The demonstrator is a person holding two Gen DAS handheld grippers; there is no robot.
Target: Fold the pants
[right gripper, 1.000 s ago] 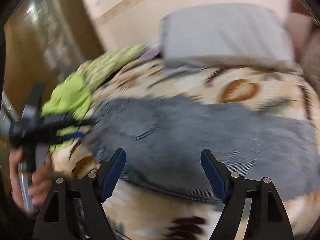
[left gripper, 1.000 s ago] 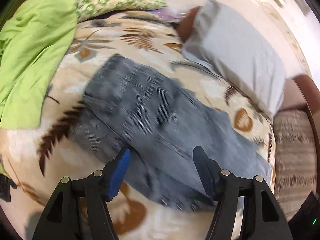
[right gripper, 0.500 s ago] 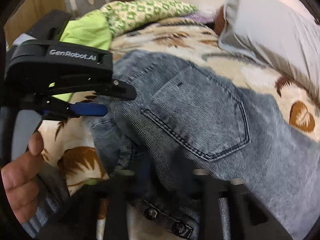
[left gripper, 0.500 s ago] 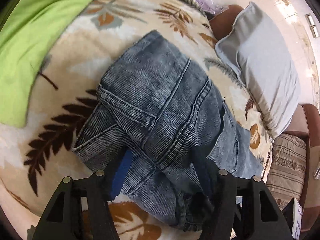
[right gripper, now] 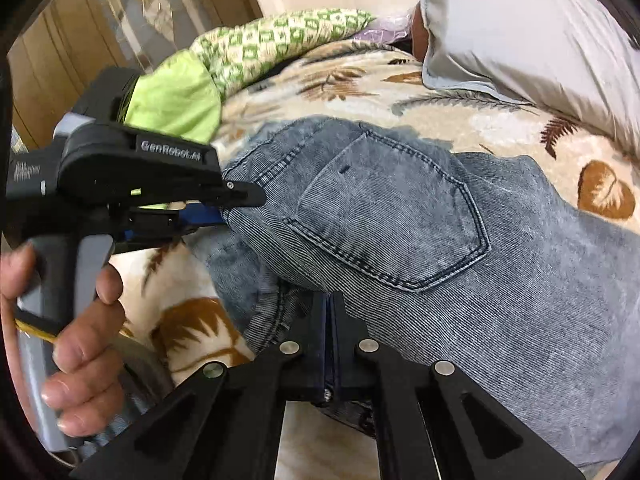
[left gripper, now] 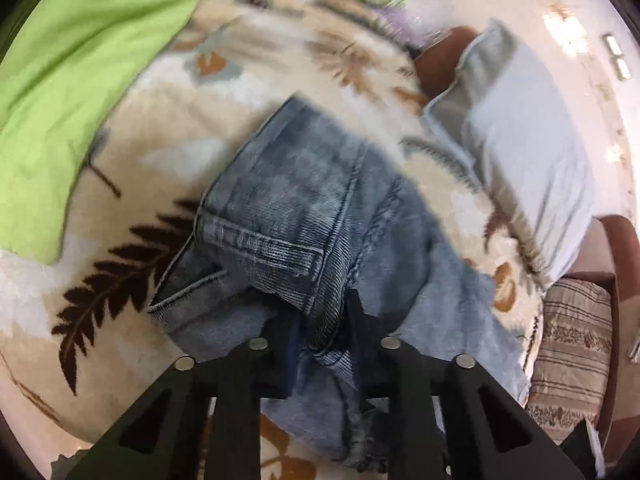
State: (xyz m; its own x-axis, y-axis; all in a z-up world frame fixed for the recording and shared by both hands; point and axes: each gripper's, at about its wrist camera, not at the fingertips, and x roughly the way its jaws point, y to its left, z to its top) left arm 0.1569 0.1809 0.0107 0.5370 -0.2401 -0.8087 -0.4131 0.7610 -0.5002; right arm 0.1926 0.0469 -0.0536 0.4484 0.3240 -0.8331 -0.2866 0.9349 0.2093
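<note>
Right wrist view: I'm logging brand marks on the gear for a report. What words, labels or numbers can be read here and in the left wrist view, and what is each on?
"GenRobot.AI": pale lettering on the black top housing of the left tool, partly blurred.
Small pale print at the rear of that housing: too small and blurred to read.
Jeans: no readable label or tag.
Left wrist view: no text visible.
</note>
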